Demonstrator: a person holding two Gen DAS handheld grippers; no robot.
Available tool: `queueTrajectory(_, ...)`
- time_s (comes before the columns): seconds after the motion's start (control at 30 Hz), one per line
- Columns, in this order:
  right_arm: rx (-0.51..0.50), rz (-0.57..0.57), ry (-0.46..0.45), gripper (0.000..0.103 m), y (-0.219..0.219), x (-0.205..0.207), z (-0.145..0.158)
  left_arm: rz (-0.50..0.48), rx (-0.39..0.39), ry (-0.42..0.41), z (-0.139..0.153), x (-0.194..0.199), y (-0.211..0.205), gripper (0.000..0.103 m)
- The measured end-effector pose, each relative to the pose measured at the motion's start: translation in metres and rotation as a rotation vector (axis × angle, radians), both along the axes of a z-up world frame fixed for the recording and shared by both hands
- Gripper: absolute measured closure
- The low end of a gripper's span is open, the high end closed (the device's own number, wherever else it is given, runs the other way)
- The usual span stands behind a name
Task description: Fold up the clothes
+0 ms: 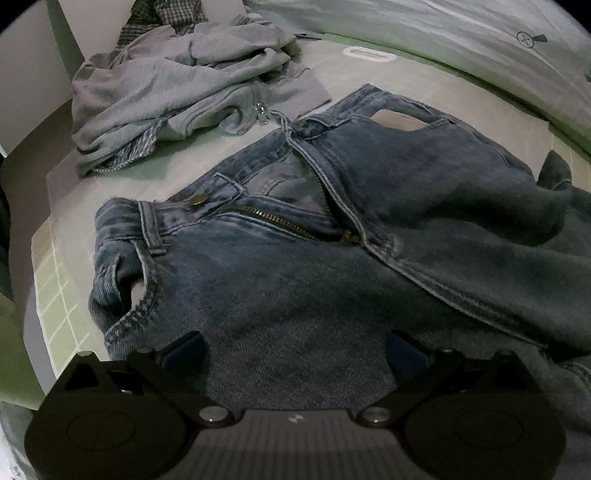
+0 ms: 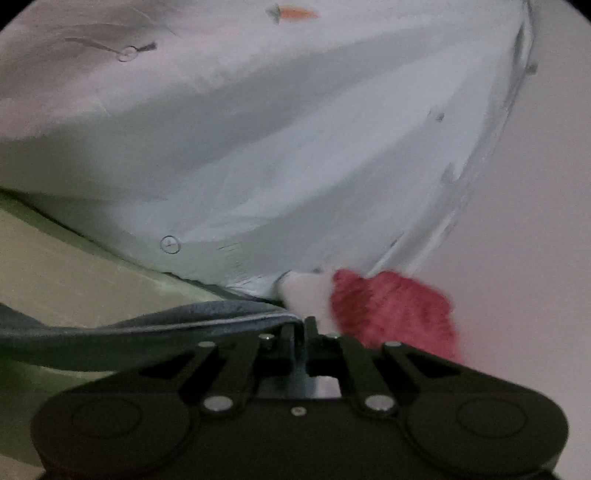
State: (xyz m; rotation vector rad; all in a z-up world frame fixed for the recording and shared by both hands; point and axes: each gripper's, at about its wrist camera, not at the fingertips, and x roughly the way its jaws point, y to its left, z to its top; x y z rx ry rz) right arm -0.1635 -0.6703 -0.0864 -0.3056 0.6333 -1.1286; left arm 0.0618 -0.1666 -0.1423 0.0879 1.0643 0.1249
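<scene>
Blue jeans (image 1: 332, 236) lie spread on the green checked sheet (image 1: 62, 291), waistband to the left, fly unzipped. My left gripper (image 1: 295, 354) is open, its fingers (image 1: 184, 350) wide apart just above the denim below the waistband. In the right wrist view my right gripper (image 2: 299, 328) is shut on an edge of the jeans (image 2: 147, 328), which runs off to the left and hangs lifted over the sheet (image 2: 55, 266).
A crumpled grey zip hoodie (image 1: 177, 88) lies beyond the jeans, with a checked garment (image 1: 162, 11) behind it. A white duvet (image 2: 258, 147) with small prints lies along the far side. A pink fluffy thing (image 2: 395, 310) sits just ahead of the right gripper, next to a wall (image 2: 535, 221).
</scene>
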Motion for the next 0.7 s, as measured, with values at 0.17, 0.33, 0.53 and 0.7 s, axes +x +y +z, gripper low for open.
queueTrajectory(0.17, 0.204, -0.101, 0.115, 0.097, 0.019, -0.022, -0.055, 0.000, -0.011, 0.002, 0.000, 0.000, 0.002, 0.000)
queueTrajectory(0.33, 0.396, -0.209, 0.043, 0.085, 0.035, -0.045, -0.069, -0.013, -0.038, 0.036, 0.001, 0.006, 0.007, 0.000)
queueTrajectory(0.53, 0.381, -0.206, 0.031, 0.034, 0.065, -0.033, -0.058, -0.106, -0.062, 0.026, 0.025, 0.017, 0.013, 0.000)
queueTrajectory(0.7, 0.365, -0.194, 0.020, 0.004, 0.092, -0.015, -0.050, -0.191, -0.105, -0.031, 0.054, 0.027, 0.022, 0.000)
